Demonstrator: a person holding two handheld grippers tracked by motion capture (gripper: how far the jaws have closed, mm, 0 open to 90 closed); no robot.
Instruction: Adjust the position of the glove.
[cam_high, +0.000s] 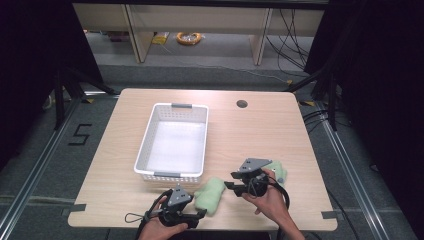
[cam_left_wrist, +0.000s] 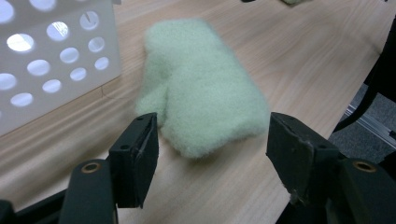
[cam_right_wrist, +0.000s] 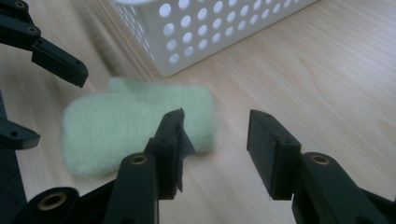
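Wooden desk (cam_high: 260, 135) carries a white perforated basket (cam_high: 172, 142) and 2 pale green fleece mittens. Your left tool (cam_left_wrist: 212, 140) sits at the near edge, jaws apart, straddling the cuff end of the near mitten (cam_left_wrist: 201, 88) without pressing it. Your right tool (cam_right_wrist: 215, 140) points at that mitten, jaws apart on bare desk. Second mitten (cam_high: 278, 171) lies behind your right hand (cam_high: 267, 200).
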